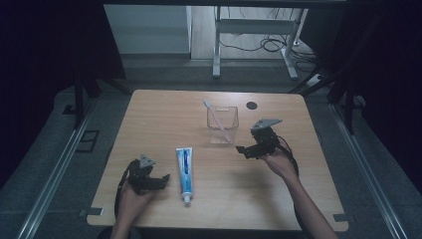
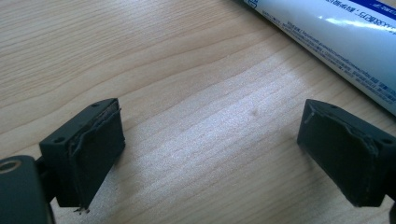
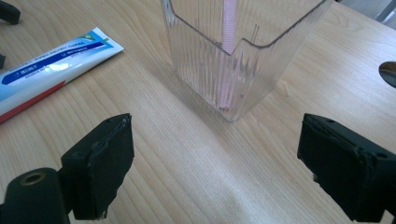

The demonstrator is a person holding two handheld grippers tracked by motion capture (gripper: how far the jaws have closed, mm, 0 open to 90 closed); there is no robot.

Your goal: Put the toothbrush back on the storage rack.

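Note:
A white and blue toothpaste tube (image 1: 184, 169) lies on the wooden table (image 1: 164, 112), cap toward the front edge. A clear ribbed plastic cup (image 1: 222, 124) stands behind it, with a pink toothbrush (image 1: 217, 119) leaning inside. My left gripper (image 1: 163, 180) rests low just left of the tube, open with nothing between its jaws; the tube (image 2: 336, 37) crosses the upper right of the left gripper view. My right gripper (image 1: 242, 151) hovers right of the cup, open and empty. In the right gripper view the cup (image 3: 238, 51) stands straight ahead, the toothbrush (image 3: 228, 46) inside it, the tube (image 3: 51, 70) off to the left.
A dark round hole (image 1: 252, 105) sits in the table's far right part. Behind the table stand a white desk frame (image 1: 254, 40) and loose cables on the floor. Dark curtains close in both sides.

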